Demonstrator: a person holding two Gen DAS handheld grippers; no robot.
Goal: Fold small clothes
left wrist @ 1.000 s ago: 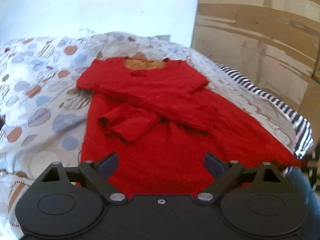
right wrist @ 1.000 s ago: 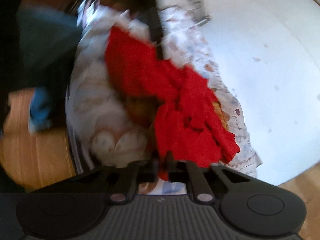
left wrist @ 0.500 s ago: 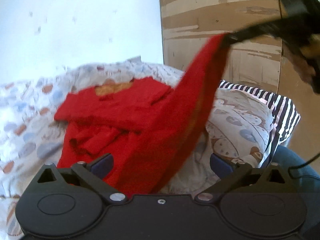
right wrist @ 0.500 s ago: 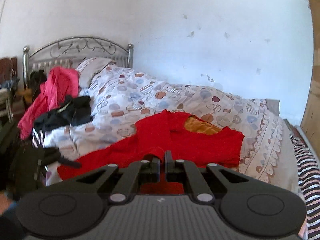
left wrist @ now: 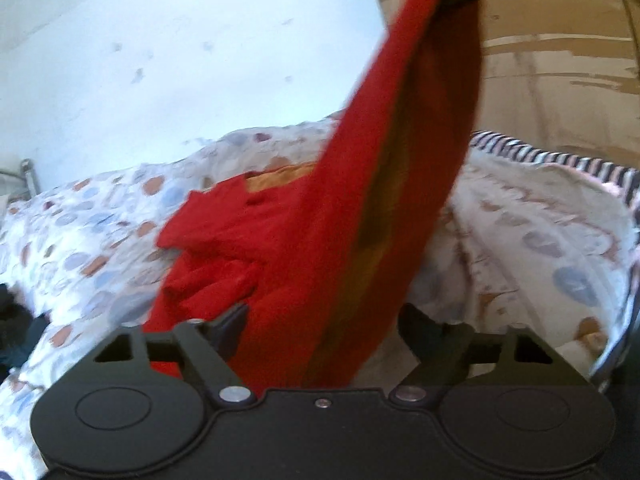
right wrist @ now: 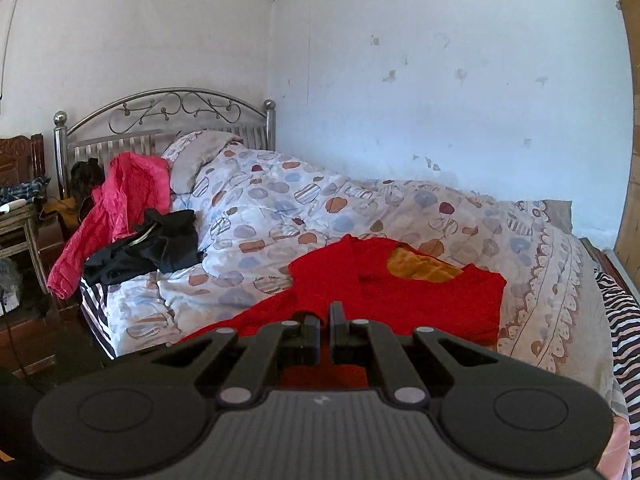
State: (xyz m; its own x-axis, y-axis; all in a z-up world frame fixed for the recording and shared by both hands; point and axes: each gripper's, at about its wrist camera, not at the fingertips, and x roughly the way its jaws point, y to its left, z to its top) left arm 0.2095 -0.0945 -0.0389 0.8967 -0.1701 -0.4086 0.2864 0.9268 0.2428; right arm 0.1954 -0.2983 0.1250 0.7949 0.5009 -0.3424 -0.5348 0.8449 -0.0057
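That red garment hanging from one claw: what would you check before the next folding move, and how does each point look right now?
1. Right claw gripping the red garment: ok, it is shut on a raised edge.
2. Left claw ready to take the hanging cloth: not ok, closing with cloth between its fingers, pads not yet pressing.
3. Upper part resting on the patterned quilt: ok.
4. Sleeves tucked flat: cannot tell, that area is blurred.
5. Pink garment and black clothes out of the way: ok, near the headboard.

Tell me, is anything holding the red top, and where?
The right hand-held gripper pinches the red top by its bottom edge, lifting that corner. The left hand-held gripper is closing around the hanging cloth, not yet gripping it.
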